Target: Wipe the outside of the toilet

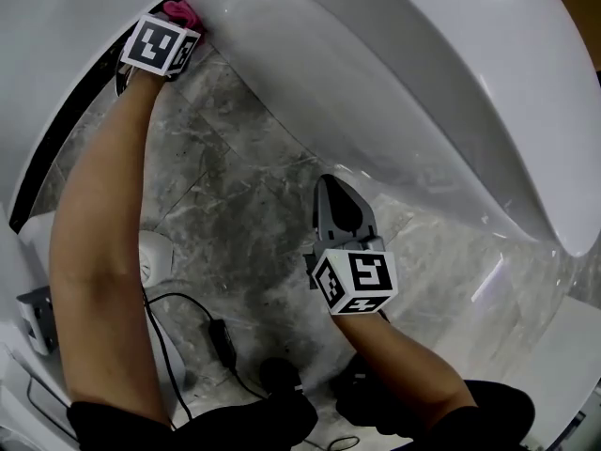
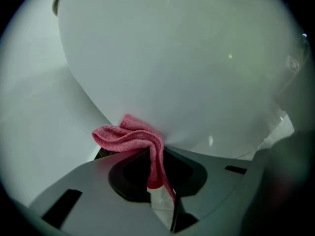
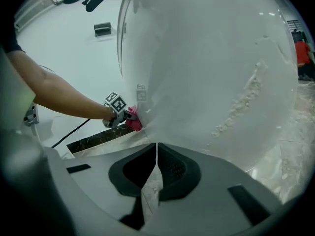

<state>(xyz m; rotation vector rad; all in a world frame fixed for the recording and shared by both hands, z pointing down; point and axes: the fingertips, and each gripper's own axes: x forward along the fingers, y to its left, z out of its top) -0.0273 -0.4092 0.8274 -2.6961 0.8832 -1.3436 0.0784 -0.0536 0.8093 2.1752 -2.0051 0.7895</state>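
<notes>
The white toilet bowl (image 1: pixel 413 73) curves across the head view from top centre to the right. A pink cloth (image 2: pixel 133 139) is pinched in my left gripper (image 2: pixel 160 173), which is shut on it, and the cloth presses against the bowl's underside (image 2: pixel 187 68). In the head view that left gripper (image 1: pixel 178 26) sits at the top left with the cloth (image 1: pixel 181 11) showing past its marker cube. My right gripper (image 1: pixel 340 205) hovers low beside the bowl, shut with nothing between its jaws. In the right gripper view, the right gripper (image 3: pixel 156 154) faces the bowl (image 3: pixel 211 68), and the cloth (image 3: pixel 133 122) shows far off.
Grey marbled floor tiles (image 1: pixel 235 195) lie under the bowl. A black cable (image 1: pixel 202 322) with a small box runs over the floor near my left arm. A white wall or panel (image 1: pixel 47 73) rises at the left, and a white ledge (image 1: pixel 563 374) sits at the lower right.
</notes>
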